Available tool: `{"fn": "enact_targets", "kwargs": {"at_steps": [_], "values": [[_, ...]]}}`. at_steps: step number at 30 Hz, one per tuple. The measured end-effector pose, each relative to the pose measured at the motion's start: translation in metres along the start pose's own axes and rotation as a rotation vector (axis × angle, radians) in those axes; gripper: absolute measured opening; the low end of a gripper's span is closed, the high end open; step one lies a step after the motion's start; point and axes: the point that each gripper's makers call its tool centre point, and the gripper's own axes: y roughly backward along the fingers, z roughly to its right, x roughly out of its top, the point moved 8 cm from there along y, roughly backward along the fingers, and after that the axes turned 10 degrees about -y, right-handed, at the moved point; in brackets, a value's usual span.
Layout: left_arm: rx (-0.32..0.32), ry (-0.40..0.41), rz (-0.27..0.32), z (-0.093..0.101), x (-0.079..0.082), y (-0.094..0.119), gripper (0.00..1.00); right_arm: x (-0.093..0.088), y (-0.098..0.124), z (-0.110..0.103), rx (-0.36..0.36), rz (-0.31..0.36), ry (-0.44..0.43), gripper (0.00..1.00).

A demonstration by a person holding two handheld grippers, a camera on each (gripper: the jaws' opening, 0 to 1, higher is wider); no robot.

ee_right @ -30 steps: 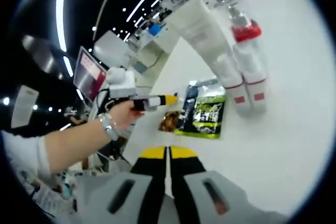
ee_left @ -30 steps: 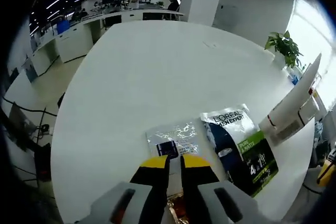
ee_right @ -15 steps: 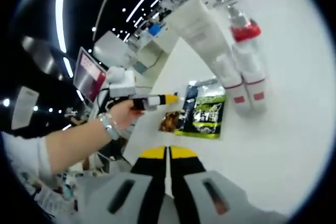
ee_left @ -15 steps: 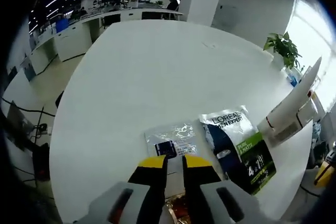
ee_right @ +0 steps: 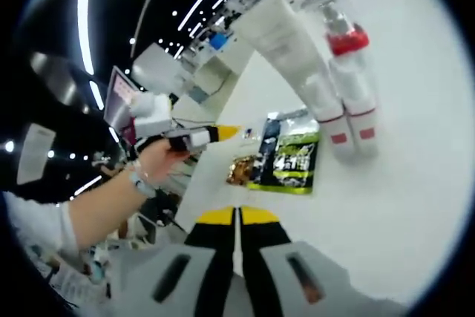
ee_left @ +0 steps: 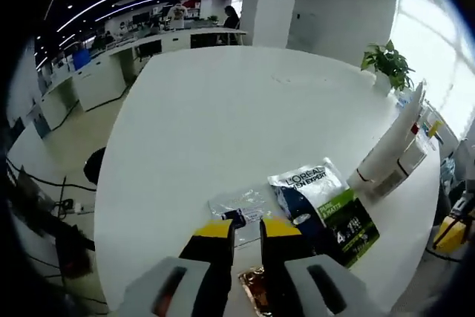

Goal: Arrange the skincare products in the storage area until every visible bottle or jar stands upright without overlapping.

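Note:
A white tube stands on its cap on the white table, with a white bottle close behind it. A dark and green sachet and a silver sachet lie flat ahead of my left gripper. Its jaws stand slightly apart, open, with nothing between them. A brown sachet lies under it. In the right gripper view, the tube and the red-collared bottle stand upright. The green sachet lies beside the brown sachet. A hand holds the left gripper above them. My right gripper is shut and empty.
A potted plant stands at the table's far right edge. Desks and a pillar lie beyond the table. Bare tabletop spreads to the right of the right gripper.
The left gripper has lifted and drawn back from the sachets, and its jaws stand a little wider. The right gripper has not moved.

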Motion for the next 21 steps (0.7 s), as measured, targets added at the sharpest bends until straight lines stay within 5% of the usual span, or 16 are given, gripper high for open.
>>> {"fn": "enact_targets", "kwargs": {"at_steps": [8, 12, 17, 21], "values": [[0.014, -0.089, 0.106, 0.018, -0.002, 0.056, 0.13, 0.003, 0.003, -0.001, -0.062, 0.031, 0.095, 0.01], [0.019, -0.110, 0.198, 0.025, -0.002, 0.084, 0.13, 0.007, 0.004, -0.008, -0.096, 0.061, 0.260, 0.01], [0.102, -0.182, 0.323, 0.026, -0.012, 0.117, 0.13, 0.015, 0.021, -0.019, -0.158, 0.127, 0.531, 0.01], [0.134, -0.180, 0.394, 0.024, -0.028, 0.135, 0.14, 0.021, 0.043, -0.022, -0.138, 0.172, 0.573, 0.01]]}}
